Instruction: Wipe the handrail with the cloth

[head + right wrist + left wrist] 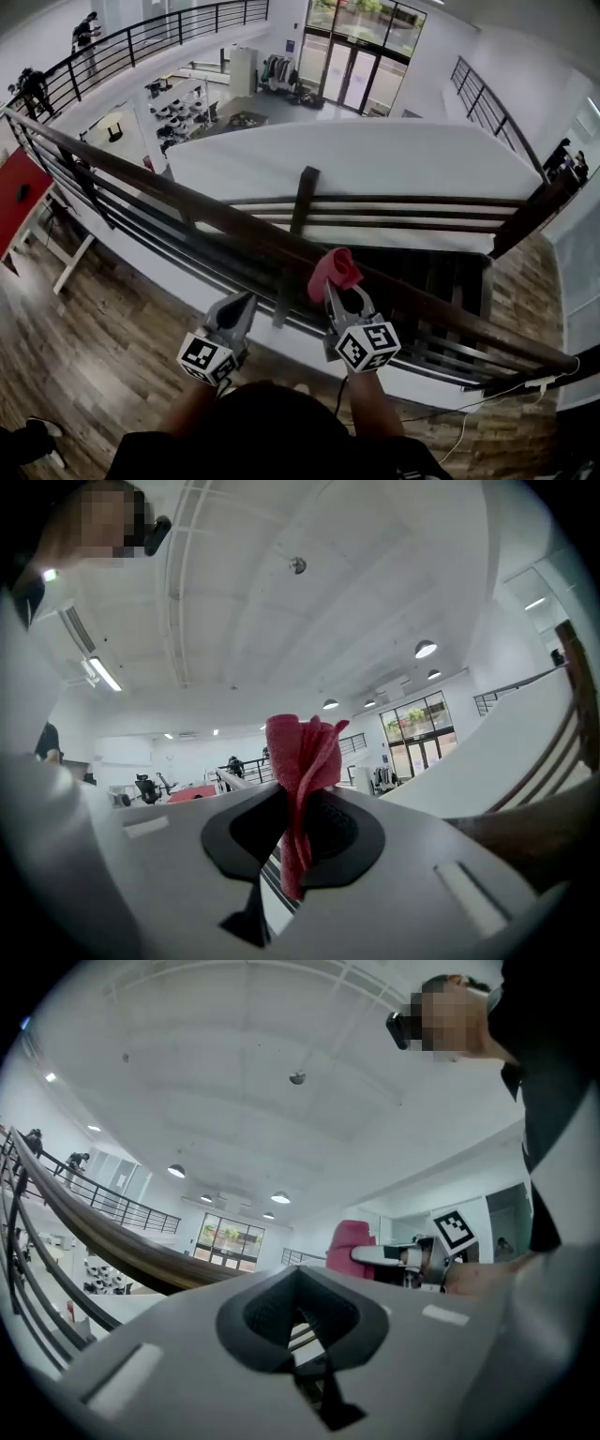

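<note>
The dark wooden handrail (187,202) runs on a slant from upper left to lower right across the head view. A red cloth (335,269) is bunched up right at the rail's top. My right gripper (338,287) is shut on it. In the right gripper view the cloth (302,761) sticks up from between the jaws, with the rail (530,834) at lower right. My left gripper (246,303) is shut on nothing, just below the rail and left of the cloth. The left gripper view shows the rail (112,1241), the cloth (350,1239) and the right gripper (412,1255) beyond.
Below the rail are dark horizontal bars (141,230) and a post (302,202), then a drop to a lower floor with a white wall top (375,159). A red table (17,192) stands at the left on the wood floor. A white cable (506,389) lies at lower right.
</note>
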